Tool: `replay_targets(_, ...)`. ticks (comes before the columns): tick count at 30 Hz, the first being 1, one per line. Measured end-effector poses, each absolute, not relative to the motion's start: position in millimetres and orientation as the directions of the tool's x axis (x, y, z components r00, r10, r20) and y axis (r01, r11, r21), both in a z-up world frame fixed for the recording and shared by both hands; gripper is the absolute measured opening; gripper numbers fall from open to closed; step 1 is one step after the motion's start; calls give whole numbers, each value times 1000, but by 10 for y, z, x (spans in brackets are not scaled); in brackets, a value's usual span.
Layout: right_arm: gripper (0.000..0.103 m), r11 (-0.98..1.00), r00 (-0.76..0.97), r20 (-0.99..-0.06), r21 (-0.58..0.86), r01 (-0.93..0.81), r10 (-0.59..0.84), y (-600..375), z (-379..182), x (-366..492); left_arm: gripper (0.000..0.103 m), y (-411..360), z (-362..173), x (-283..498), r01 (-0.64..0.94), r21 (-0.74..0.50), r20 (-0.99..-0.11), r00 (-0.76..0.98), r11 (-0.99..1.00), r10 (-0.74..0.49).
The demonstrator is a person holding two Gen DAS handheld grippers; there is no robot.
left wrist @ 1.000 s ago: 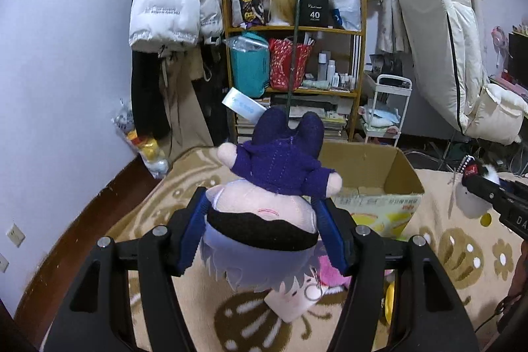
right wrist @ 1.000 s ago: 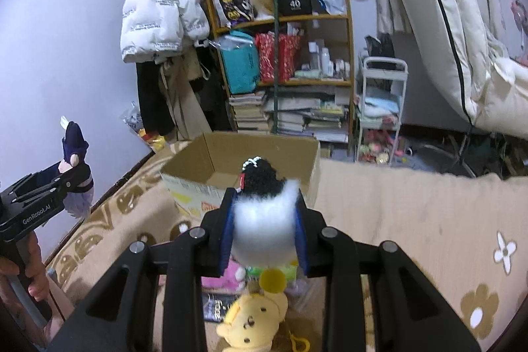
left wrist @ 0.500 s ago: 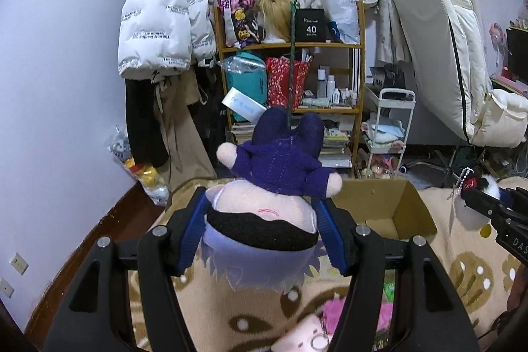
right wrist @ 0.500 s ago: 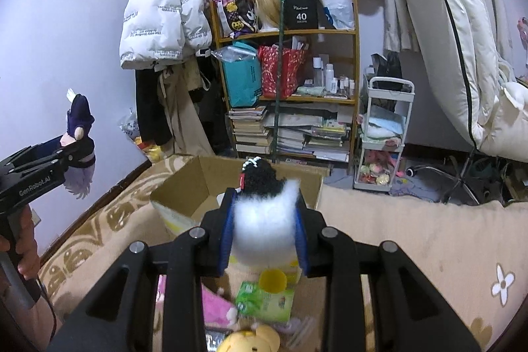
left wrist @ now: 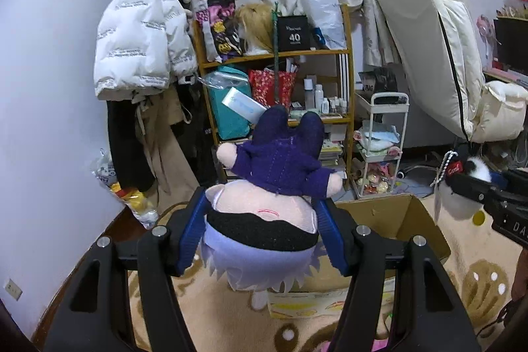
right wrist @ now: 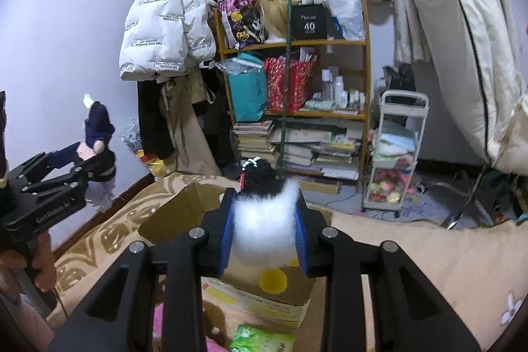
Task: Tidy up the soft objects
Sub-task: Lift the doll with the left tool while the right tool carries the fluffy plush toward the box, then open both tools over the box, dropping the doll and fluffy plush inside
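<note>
The fingers (left wrist: 189,235) of my left gripper (left wrist: 262,236) are clamped on the head of a doll (left wrist: 267,187) in a dark purple top, which hangs upside down with its legs pointing away from the camera toward the shelf (left wrist: 277,55). The fingers (right wrist: 227,226) of my right gripper (right wrist: 265,231) are closed on a fluffy black-and-white penguin toy (right wrist: 265,220), its dark head up and forward and one yellow foot hanging below.

The relation that governs the next move is where the cardboard box (right wrist: 184,213) lies from each load.

- Right side: in the right wrist view the box opening sits directly ahead of and below the penguin toy; the near wall shows just under the fingers. I judge this hand the nearer one.
- Left side: in the left wrist view the box (left wrist: 406,220) lies ahead and to the right of the doll, so the doll is at the box's left edge rather than squarely over the opening (the doll hides part of the rim, so I cannot be exact).

Both toys are held in the air, clear of the patterned rug (left wrist: 485,282). A release from the right hand looks close to ready; the left hand probably needs a shift to the right first.
</note>
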State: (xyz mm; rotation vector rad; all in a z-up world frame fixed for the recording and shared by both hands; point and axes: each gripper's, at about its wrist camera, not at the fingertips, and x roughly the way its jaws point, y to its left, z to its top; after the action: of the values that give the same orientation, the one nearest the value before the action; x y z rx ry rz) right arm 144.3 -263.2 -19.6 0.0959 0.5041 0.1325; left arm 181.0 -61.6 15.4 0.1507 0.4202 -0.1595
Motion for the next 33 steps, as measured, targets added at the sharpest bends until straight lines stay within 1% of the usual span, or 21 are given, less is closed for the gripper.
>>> replay_targets(5,34,982,849,-499,157,-108,173,-2669,-385,1588,63,-740,-68,1994,216,92,-479,866,972,-147)
replay_targets(9,34,982,837,-519,161,-102,172,-2669,-558,1704,63,-887,-294,2123,238,113,-538,831,965,-142)
replay_targets(14,34,981,803,-569,167,-103,181,-2666,-797,1810,63,-1011,-504,2187,265,123,-587,797,956,-145)
replay_targets(16,34,979,791,-582,176,-100,186,-2678,-867,1830,63,-1047,-547,2194,278,121,-602,784,953,-153)
replay_targets(19,34,978,782,-596,189,-84,182,-2711,-943,1844,63,-1087,-586,2173,273,145,-595,792,951,-136)
replay_targets(23,35,978,777,-604,197,-70,178,-2759,-972,1843,64,-1053,-596,2176,262,121,-602,786,957,-139)
replay_targets(24,35,977,777,-604,200,-70,179,-2763,-967,1837,65,-1043,-587,2190,262,117,-604,784,958,-141)
replay_targets(25,35,976,778,-602,205,-68,180,-2775,-959,1833,69,-1034,-581,2194,261,113,-606,783,959,-142)
replay_targets(26,36,976,779,-601,208,-68,182,-2781,-954,1833,77,-1016,-572,2201,259,113,-607,783,959,-140)
replay_targets(27,36,975,779,-600,210,-67,182,-2786,-950,1825,79,-1005,-565,2194,256,108,-603,785,961,-142)
replay_targets(31,45,974,782,-596,221,-59,182,-2801,-924,1808,81,-980,-534,2174,254,95,-605,783,963,-147)
replay_targets(33,47,972,784,-592,229,-56,185,-2817,-910,1778,83,-970,-528,2162,251,96,-607,782,963,-143)
